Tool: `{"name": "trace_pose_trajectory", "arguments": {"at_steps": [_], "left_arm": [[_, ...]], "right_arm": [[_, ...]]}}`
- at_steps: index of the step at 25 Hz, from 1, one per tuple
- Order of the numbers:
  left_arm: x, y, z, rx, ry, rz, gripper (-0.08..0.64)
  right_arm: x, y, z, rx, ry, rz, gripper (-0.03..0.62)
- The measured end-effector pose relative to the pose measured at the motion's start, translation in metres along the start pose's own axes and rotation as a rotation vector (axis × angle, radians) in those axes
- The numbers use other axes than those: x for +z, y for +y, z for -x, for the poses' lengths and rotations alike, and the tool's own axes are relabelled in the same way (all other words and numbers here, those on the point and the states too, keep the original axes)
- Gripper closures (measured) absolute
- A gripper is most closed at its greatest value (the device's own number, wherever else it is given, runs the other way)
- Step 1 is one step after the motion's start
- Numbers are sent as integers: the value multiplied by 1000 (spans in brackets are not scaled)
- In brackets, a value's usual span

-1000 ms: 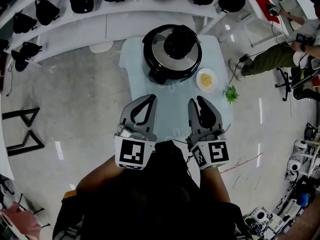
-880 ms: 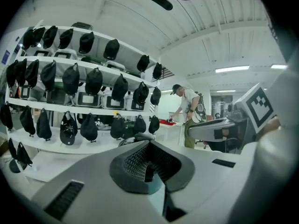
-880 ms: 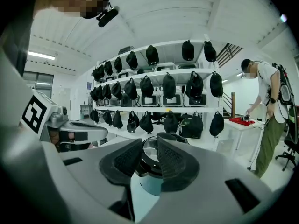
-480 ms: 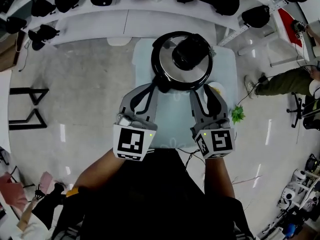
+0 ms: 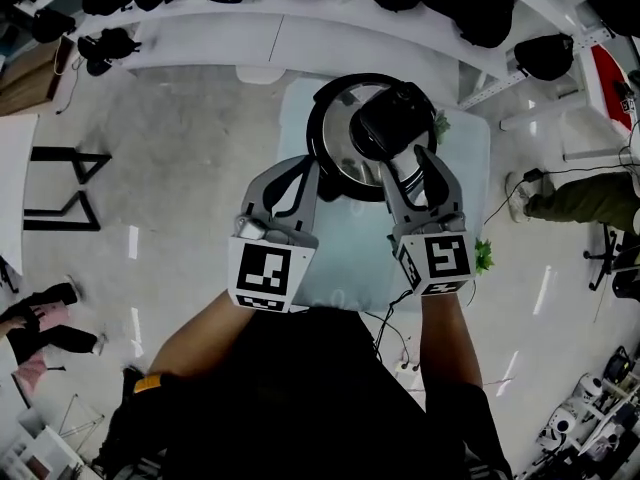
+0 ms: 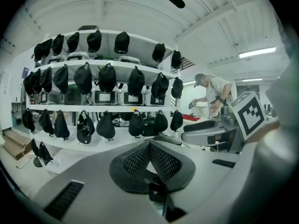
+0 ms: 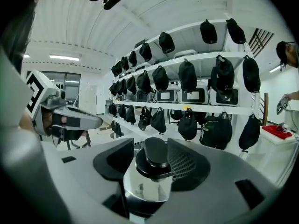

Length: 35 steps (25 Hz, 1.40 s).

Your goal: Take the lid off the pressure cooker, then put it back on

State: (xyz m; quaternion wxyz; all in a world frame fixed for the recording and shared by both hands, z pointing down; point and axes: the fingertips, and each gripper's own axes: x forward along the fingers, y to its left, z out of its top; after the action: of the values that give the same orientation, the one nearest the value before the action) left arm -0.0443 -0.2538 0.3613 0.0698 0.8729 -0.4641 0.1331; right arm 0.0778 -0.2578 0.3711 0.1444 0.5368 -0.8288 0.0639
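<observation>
**Right tongs spread around the lid knob, left tongs clenched empty**

From my remote seat, the biggest thing I see is the white shelving (image 5: 250, 38) running across the far side, hung with rows of black caps (image 5: 480, 8). Nearer than that is the small pale table (image 5: 350, 258), and the pressure cooker (image 5: 330, 168) stands on its far half. The steel lid (image 5: 340, 143) is seated on the pot, with its black knob (image 5: 390, 120) on top.

My right gripper (image 5: 410, 158) reaches in over the near right part of the cooker. In the right gripper view, its jaws stand released on either side of the knob (image 7: 155, 155). They have just been opening, and I see a gap at each pad, so nothing is clamped. The shiny lid surface (image 7: 145, 190) fills the space below them.

My left gripper (image 5: 305, 168) sits to the left, its tips at the near left edge of the cooker. In the left gripper view the left gripper (image 6: 149, 146) has its mesh pads meeting at the tips, clenched on nothing.

A small green sprig (image 5: 484, 255) lies at the table's right edge, just right of my right gripper's marker cube.
</observation>
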Motion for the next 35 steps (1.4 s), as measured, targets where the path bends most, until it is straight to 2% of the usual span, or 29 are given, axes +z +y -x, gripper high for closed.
{"name": "trace_pose_trajectory", "arguments": {"at_steps": [6, 13, 19, 25, 35], "left_arm": [[-7, 14, -19, 37, 19, 5, 552], [-15, 24, -37, 62, 40, 11, 552], [-18, 31, -48, 71, 51, 17, 552], [-19, 37, -52, 73, 56, 22, 554], [-18, 39, -54, 67, 52, 23, 552]], "right_arm": [[-8, -8, -41, 68, 57, 66, 312], [-16, -11, -72, 134, 107, 130, 287], [-25, -5, -88, 184, 157, 154, 285], [-34, -3, -97, 194, 221, 179, 285], [-34, 0, -96, 228, 226, 202, 301]]}}
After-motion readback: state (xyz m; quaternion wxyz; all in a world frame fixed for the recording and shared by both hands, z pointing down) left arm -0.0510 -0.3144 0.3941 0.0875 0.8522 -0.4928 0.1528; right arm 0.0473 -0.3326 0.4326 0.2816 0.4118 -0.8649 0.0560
